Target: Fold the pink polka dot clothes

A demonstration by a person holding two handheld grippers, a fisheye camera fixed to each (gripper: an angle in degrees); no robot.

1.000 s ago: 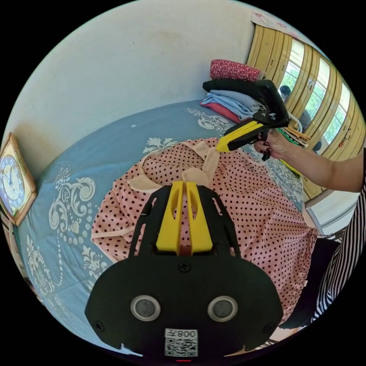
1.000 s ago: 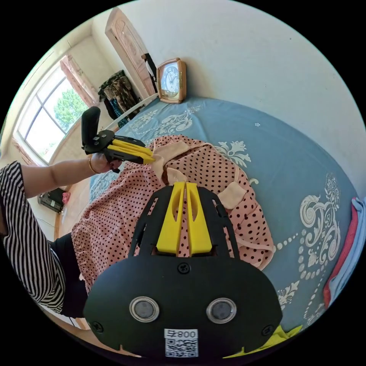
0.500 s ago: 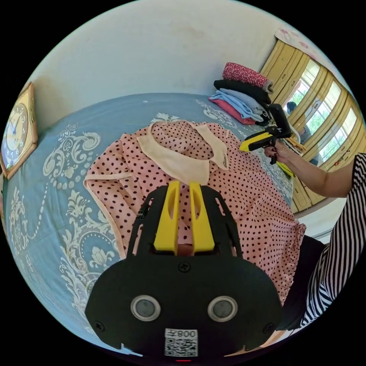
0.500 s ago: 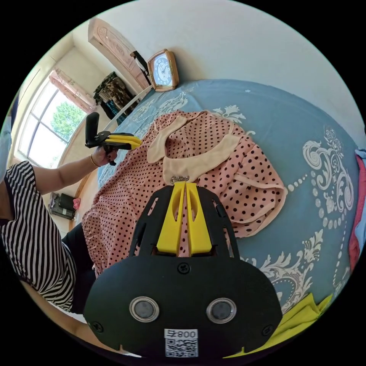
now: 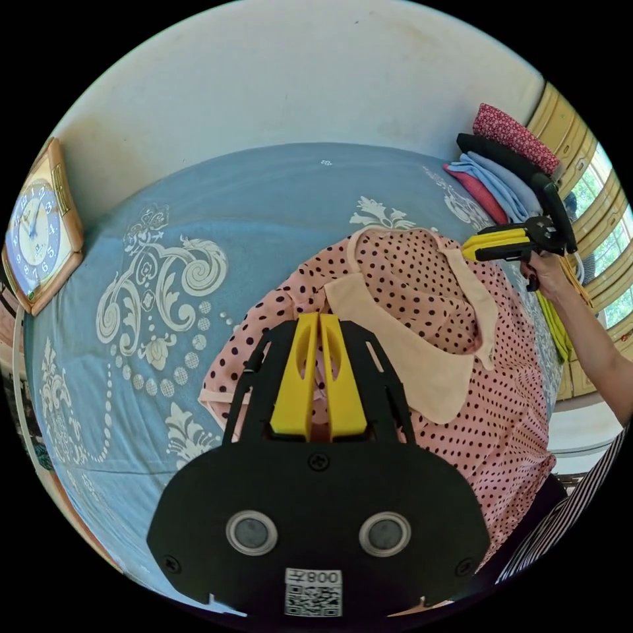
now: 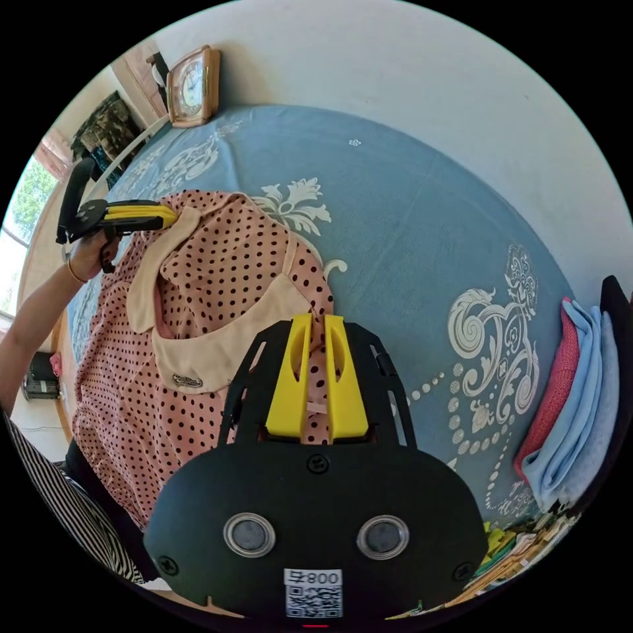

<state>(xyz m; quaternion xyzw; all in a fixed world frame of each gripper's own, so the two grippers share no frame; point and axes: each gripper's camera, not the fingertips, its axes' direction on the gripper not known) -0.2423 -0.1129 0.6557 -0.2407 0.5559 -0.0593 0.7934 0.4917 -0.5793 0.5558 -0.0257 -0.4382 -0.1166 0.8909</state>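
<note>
The pink polka dot top [image 5: 409, 283] lies spread on a blue patterned bed sheet [image 5: 231, 198], its plain peach collar [image 5: 422, 356] facing up. My left gripper [image 5: 317, 318] is shut on the top's shoulder; in the right gripper view that left gripper [image 6: 170, 215] meets the collar edge of the top [image 6: 224, 264]. My right gripper [image 6: 317, 320] has its tips at the other shoulder, with a narrow gap between its jaws. In the left gripper view the right gripper [image 5: 467, 250] sits at the garment's far shoulder, held by a hand.
A pile of folded clothes [image 5: 508, 171] lies at one end of the bed by the wall; the same pile [image 6: 573, 395] shows beside the sheet [image 6: 409, 217]. A framed clock [image 5: 36, 231] leans at the other end. A striped sleeve [image 6: 66, 521] is at the near edge.
Both grippers have moved outward from the collar to the shoulders. The left jaws have closed on fabric, and the right jaws have parted slightly. The collar lies flat.
</note>
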